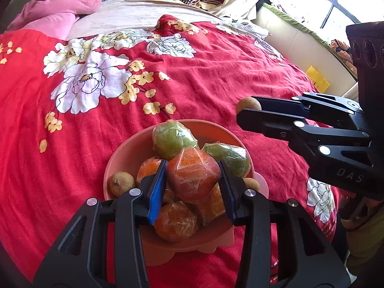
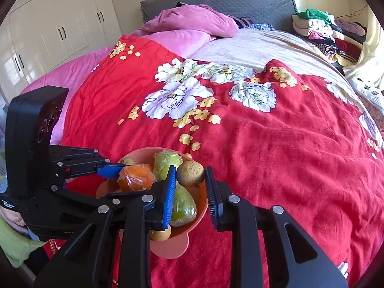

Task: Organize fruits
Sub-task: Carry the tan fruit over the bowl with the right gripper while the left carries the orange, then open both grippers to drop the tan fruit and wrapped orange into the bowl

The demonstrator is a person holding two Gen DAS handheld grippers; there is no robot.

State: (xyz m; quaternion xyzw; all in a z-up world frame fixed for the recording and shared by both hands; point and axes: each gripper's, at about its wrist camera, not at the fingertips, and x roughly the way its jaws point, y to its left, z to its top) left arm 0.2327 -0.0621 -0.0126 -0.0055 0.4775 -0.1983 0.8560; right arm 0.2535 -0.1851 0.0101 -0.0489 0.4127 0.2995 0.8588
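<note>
Left wrist view: pink bowl [image 1: 124, 153] holds wrapped fruits; left jaws grip a wrapped orange [image 1: 193, 176], right jaws a longan [image 2: 190, 173].

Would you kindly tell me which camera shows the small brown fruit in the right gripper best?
The right wrist view: the small brown fruit sits close and central. The left wrist view shows it mostly hidden behind the gripper.

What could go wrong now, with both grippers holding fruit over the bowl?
1. The right gripper pinches the small brown fruit only at its fingertips; it may slip out.
2. The wrapped orange in the left gripper has slick plastic and could slide.
3. The pink bowl sits on soft bedding, heaped; a bump could tip it.
</note>
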